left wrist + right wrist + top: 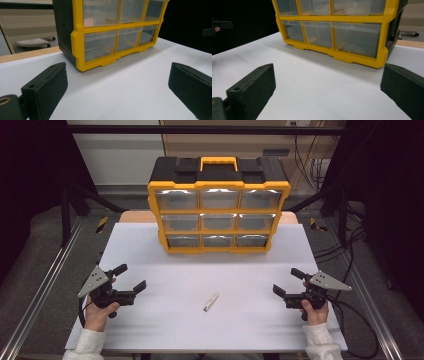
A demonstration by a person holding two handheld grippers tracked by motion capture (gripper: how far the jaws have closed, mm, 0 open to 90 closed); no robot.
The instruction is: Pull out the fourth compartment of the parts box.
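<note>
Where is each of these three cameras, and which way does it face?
High view: above the table, looking forward and down; both hands, left claw, right claw.
Left gripper view: rides the left claw, facing the drawer cabinet.
Right gripper view: rides the right claw.
All share the cabinet.

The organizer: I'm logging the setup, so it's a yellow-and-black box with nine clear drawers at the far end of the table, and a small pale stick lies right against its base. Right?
Not quite. The organizer is as you say, but the stick lies well apart from it, on the table near the person's edge, between the two grippers. The high view shows this.
</note>
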